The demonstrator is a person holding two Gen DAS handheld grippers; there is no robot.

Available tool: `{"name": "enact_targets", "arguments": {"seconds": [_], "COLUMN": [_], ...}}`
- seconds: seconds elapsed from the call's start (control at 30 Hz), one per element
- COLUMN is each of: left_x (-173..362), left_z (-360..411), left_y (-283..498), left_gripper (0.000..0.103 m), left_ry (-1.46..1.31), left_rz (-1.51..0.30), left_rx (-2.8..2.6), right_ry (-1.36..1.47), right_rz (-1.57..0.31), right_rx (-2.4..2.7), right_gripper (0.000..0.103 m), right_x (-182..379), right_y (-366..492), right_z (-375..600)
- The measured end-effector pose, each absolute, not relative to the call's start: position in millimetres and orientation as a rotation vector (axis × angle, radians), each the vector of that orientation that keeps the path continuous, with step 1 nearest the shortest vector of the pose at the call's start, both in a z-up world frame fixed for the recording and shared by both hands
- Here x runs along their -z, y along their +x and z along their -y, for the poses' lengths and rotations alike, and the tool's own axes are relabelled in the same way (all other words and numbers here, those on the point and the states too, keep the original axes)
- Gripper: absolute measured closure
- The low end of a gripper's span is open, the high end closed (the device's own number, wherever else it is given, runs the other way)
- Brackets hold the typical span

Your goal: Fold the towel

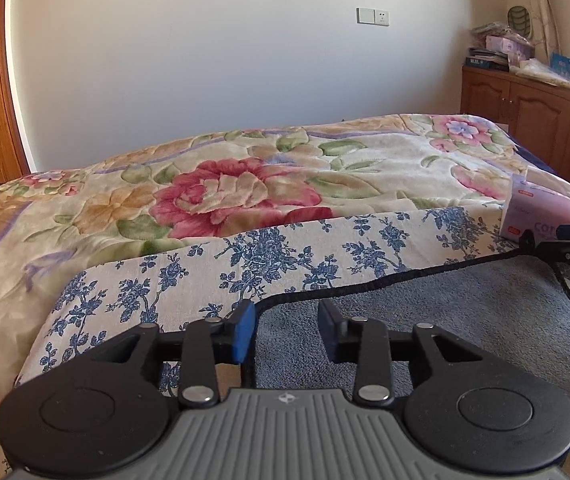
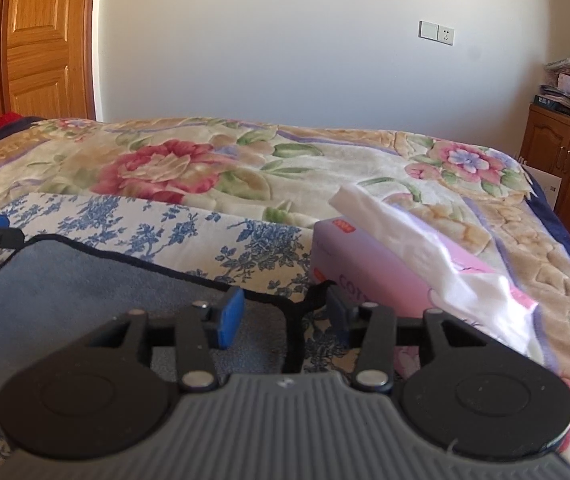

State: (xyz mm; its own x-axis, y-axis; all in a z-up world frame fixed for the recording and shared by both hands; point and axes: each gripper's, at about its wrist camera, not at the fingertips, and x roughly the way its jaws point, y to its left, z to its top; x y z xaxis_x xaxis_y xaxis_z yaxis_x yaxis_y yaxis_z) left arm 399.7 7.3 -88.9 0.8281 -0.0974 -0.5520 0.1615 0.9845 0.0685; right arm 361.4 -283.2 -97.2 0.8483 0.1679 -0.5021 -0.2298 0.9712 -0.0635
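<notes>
Here the bed [image 1: 245,184] carries the grey towel [image 1: 465,312], spread flat beside a tissue box [image 2: 369,276]. Judging by this, the first fold is not yet begun: each tool must close on a corner. Left gripper [image 1: 287,330] and right gripper [image 2: 285,316] both gape wide, straddling the towel's far corners.

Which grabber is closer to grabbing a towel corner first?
Probably the right gripper: a corner of the grey towel sits between its open fingers. The left gripper is open too, straddling the towel's black edge, but its corner is less clear.
</notes>
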Motion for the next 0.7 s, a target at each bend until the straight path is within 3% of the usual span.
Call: {"name": "enact_targets", "arguments": {"seconds": [0.1, 0.3, 0.43, 0.7], "left_x": [80.5, 61.4, 48.8, 27.7], "left_z": [-5.2, 1.6, 5.9, 12.3], "left_y": [393.2, 374.1, 357.4, 331.6], "left_gripper": [0.042, 0.028, 0.021, 0.019], "left_ry": [0.120, 0.120, 0.119, 0.135], "left_rz": [-0.569, -0.553, -0.541, -0.530], "left_rx": [0.133, 0.133, 0.140, 0.151], "right_ry": [-0.128, -0.118, -0.106, -0.100], "right_rz": [-0.518, -0.509, -0.505, -0.512], "right_rx": [-0.211, -0.213, -0.212, -0.221], "right_gripper": [0.052, 0.051, 0.051, 0.050], "right_x": [89.2, 68.5, 57.3, 48.8], "right_y": [355.1, 338.0, 324.3, 297.4], "right_z": [283.6, 285.7, 287.8, 286.0]}}
